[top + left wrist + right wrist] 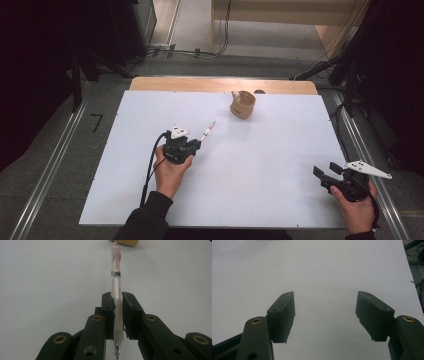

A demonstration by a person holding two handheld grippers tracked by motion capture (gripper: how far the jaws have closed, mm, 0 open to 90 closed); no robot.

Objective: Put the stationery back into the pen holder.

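Note:
A clear plastic pen (116,282) with a pinkish top sticks out forward from my left gripper (117,298), whose black pads are shut on its white grip section. From above, the pen (208,130) points up and to the right toward a tan cup-like holder (243,104) near the table's far edge, with my left gripper (198,144) left of the table's middle. At the front right corner my right gripper (322,175) rests in the person's hand. Its jaws stand wide apart in the right gripper view (325,312), with only the white table between them.
The white tabletop (260,165) lies bare between the two hands. A wooden strip (220,84) borders its far edge. Metal rails (50,170) run along both sides on the grey floor, and cables (190,51) lie beyond the table.

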